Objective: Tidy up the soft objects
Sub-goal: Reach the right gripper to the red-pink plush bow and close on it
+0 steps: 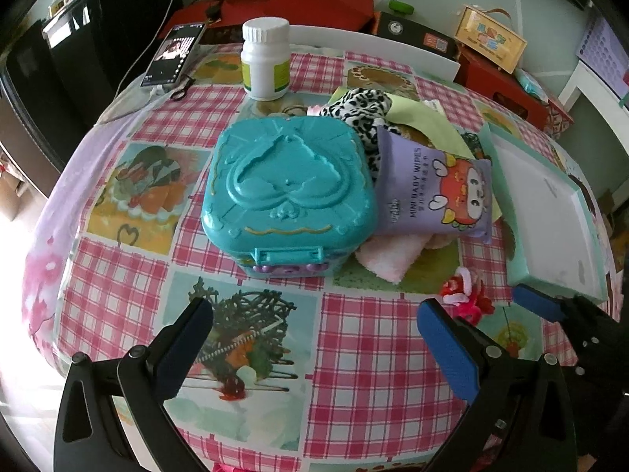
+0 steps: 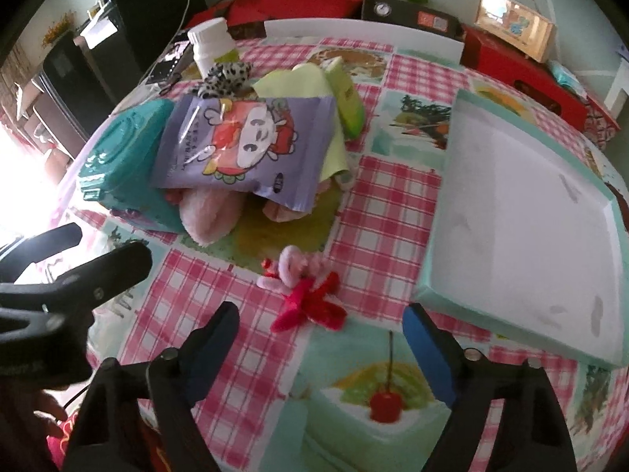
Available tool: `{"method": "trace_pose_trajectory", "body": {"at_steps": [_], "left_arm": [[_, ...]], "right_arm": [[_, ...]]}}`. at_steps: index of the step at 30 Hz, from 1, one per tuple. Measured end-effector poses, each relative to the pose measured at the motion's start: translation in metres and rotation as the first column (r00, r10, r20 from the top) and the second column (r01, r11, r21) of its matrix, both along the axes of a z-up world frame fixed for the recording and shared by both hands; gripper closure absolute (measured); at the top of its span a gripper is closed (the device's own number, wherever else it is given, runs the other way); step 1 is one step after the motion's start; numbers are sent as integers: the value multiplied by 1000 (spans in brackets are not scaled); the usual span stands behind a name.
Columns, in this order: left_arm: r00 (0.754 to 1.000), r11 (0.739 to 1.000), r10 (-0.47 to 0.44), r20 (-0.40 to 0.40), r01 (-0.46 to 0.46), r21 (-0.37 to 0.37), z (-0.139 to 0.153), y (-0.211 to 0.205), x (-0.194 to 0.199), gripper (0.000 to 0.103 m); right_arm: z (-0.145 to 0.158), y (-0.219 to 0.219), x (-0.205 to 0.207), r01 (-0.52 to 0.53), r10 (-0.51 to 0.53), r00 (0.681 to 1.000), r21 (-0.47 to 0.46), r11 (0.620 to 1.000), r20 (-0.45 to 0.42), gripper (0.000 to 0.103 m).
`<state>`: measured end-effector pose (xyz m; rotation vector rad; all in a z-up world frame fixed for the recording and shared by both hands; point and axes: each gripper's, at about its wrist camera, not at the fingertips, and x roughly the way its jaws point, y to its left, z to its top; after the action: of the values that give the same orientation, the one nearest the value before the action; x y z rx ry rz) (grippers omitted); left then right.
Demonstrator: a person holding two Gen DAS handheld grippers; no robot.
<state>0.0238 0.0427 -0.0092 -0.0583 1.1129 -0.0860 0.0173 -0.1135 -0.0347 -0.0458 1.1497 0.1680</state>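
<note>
Nearest your right gripper (image 2: 320,328) is the red and pink fabric hair tie (image 2: 304,295), lying on the checked tablecloth (image 2: 377,204) just ahead of the fingertips. The jaws are spread apart with nothing between them; the tie is not gripped. Your left gripper (image 1: 314,326) likewise stands released over bare tablecloth, grasping nothing.

Taking the mint-edged tray (image 2: 432,259) as landmark:
- The tray's white floor is empty. No soft item has been placed in it, if it is the intended destination, which appears likely.
- The hair tie lies just left of the tray's near corner, apart from it.
- Further left sits the heap: a purple pack of mini baby wipes (image 2: 247,145) lying over a pink fluffy cloth (image 2: 208,216), with a light green cloth (image 2: 302,82) and a black-and-white spotted fabric (image 2: 228,72) behind.
- The pack leans against the teal heart-embossed box (image 1: 287,185), which is closed and latched, left of the heap.
- A white pill bottle (image 1: 265,59) stands beyond the box, far from the tray.

Assessment: the sorting is at its start. Nothing shows as stowed; the hair tie, both cloths, the spotted fabric and possibly the wipes remain. You appear set to take the hair tie first. Being small and limp, it will need the pads brought low to the cloth.
</note>
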Motion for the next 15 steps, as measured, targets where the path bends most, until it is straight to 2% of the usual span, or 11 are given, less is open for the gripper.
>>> {"method": "trace_pose_trajectory", "body": {"at_steps": [4, 11, 15], "left_arm": [[1000, 1000, 3, -17, -4, -9, -4, 3, 3, 0], [1000, 1000, 9, -20, -9, 1, -6, 6, 5, 0], [1000, 1000, 3, -25, -3, 4, -6, 4, 4, 0]], "right_arm": [[-6, 7, 5, -18, 18, 1000, -13, 1000, -18, 25], [-11, 11, 14, -24, 24, 1000, -35, 999, -19, 51], [-9, 7, 17, -15, 15, 1000, -23, 1000, -17, 60]]}}
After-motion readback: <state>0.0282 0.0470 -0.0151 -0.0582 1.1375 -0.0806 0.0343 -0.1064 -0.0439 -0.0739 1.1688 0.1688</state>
